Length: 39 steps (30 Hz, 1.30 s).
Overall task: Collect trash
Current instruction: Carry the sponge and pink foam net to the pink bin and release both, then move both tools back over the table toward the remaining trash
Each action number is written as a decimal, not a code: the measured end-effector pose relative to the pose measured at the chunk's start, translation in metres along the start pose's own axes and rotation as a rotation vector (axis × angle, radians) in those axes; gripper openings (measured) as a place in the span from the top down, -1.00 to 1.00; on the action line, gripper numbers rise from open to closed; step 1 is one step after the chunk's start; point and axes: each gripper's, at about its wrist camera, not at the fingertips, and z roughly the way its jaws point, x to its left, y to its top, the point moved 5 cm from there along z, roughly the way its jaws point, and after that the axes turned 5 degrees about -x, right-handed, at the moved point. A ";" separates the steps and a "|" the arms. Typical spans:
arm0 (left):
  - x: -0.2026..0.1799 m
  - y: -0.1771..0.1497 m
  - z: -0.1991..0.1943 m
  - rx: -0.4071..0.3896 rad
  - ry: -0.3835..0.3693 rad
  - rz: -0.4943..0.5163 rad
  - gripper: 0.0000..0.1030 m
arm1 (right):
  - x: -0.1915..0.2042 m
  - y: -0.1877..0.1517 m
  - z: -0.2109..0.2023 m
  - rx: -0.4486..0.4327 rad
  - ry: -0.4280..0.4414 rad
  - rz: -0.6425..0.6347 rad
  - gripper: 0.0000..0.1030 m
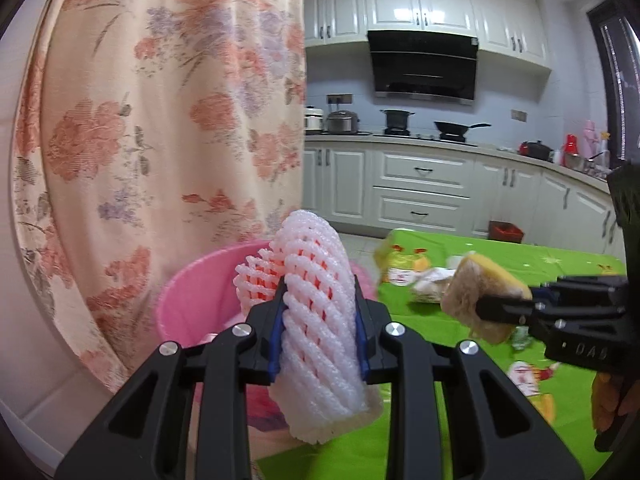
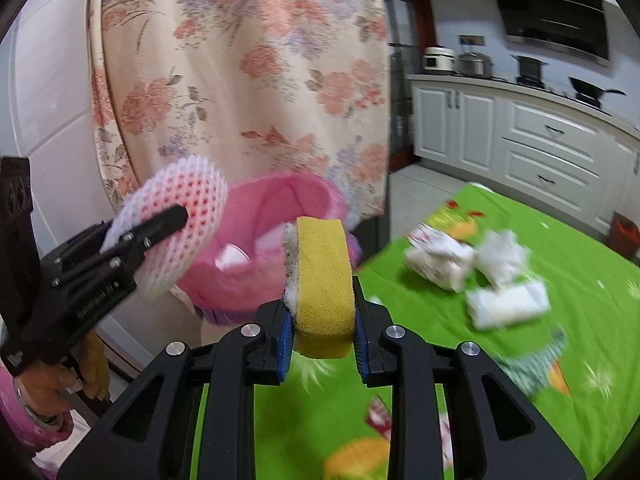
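our left gripper [image 1: 320, 312] is clamped on a white foam fruit net [image 1: 320, 320], its blue pads squeezing the mesh about midway up so the top bulges out above the jaws. our right gripper [image 2: 320, 336] is closed on a yellow sponge [image 2: 322, 280], pads on its two broad faces, with a grey scouring layer showing along its left edge. both pieces hang in the air just short of the pink bin [image 2: 280, 216], which stands at the far left corner of the green table [image 2: 520, 240] in front of a floral curtain [image 2: 240, 60].

we judge both items very light and soft: the net crushes and springs back, so a mid-body pinch suits it; the sponge gives under the pads, so a hold across its flat faces should keep it from twisting. neither seems fragile or slippery.

crumpled white wrappers [image 2: 472, 268] lie on the table, well apart from the bin, not yet collected.
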 end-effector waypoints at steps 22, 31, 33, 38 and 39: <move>0.083 0.008 0.074 0.078 0.083 -0.086 -0.07 | 0.029 0.064 0.127 0.033 0.097 -0.042 0.38; 0.093 0.002 0.065 0.064 0.150 -0.126 -0.59 | 0.016 0.058 0.103 -0.019 0.090 -0.006 -0.29; 0.091 0.000 0.059 0.059 0.156 -0.131 -0.69 | 0.008 0.050 0.093 -0.016 0.077 0.019 -0.29; 0.077 -0.008 0.047 0.067 0.141 -0.138 -0.75 | -0.018 0.025 0.066 -0.004 0.012 0.079 -0.29; 0.074 -0.009 0.045 0.068 0.137 -0.136 -0.76 | -0.022 0.020 0.062 -0.001 0.000 0.084 -0.29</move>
